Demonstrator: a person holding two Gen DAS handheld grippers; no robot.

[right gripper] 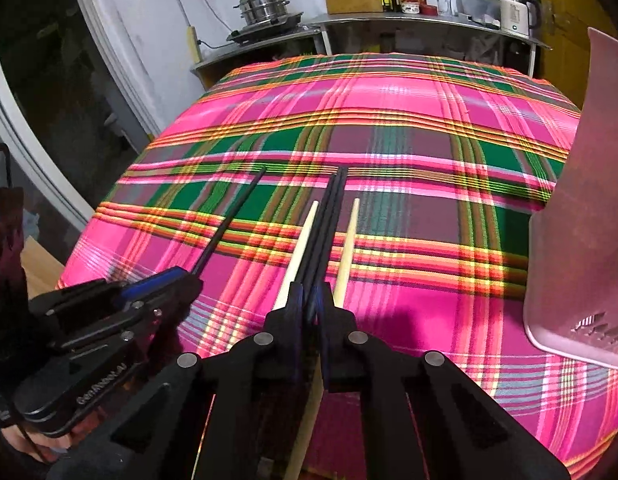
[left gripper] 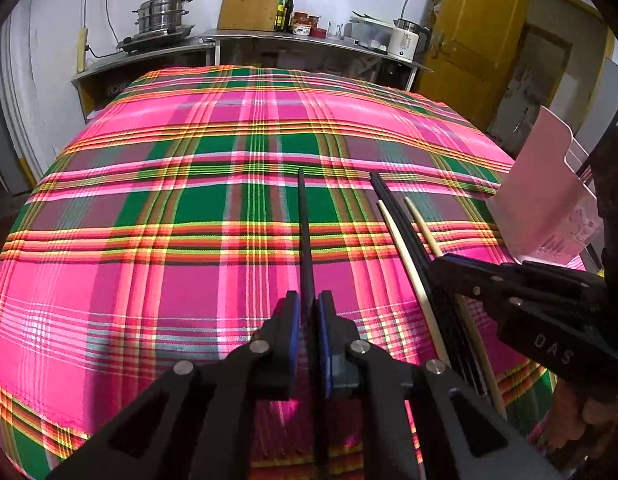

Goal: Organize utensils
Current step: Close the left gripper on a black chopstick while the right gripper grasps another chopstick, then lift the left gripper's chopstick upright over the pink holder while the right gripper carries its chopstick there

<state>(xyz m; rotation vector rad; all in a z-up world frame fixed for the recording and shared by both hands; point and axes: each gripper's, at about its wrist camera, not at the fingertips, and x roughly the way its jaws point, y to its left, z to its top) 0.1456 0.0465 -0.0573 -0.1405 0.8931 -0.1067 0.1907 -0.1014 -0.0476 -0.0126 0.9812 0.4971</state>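
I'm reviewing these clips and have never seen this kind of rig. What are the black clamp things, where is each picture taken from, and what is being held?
There is no robot here: a person holds a two-finger clamp in each hand, and each clamp carries a wide-angle camera looking along its fingers.

In the left clamp's view, the left gripper is shut on a single black chopstick. The right gripper shows at the side.

In the other view, the right gripper is shut on a bundle of black chopsticks, with two pale wooden chopsticks flanking the bundle.

Underneath lies a pink and green plaid cloth. A pink plastic holder stands at its right edge.
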